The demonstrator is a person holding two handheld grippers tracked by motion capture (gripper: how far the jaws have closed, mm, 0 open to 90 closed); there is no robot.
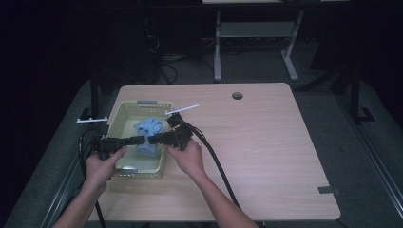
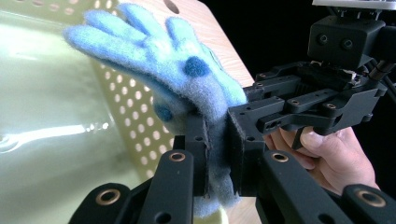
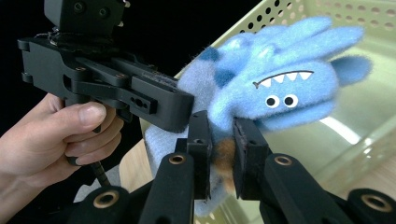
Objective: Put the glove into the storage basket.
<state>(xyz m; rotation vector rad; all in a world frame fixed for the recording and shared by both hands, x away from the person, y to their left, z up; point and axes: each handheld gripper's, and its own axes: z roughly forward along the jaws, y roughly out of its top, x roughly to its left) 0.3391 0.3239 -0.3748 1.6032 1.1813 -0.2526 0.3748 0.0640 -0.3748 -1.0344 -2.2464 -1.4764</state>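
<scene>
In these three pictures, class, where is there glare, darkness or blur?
High view: dark surroundings, lit table. Left gripper view: white glare streak on the basket floor; the near tongs are soft. Right gripper view: glare on the basket wall, and the blue monster glove is sharp.

light: dim room, table (image 1: 266, 133) lit from above, surroundings near black | glare: bright streaks on the basket (image 2: 56, 135) floor in both gripper views | focus: glove (image 3: 280, 88) fairly sharp, near jaws soft | high view: grainy, dark corners | shadows: faint under the forearms
</scene>
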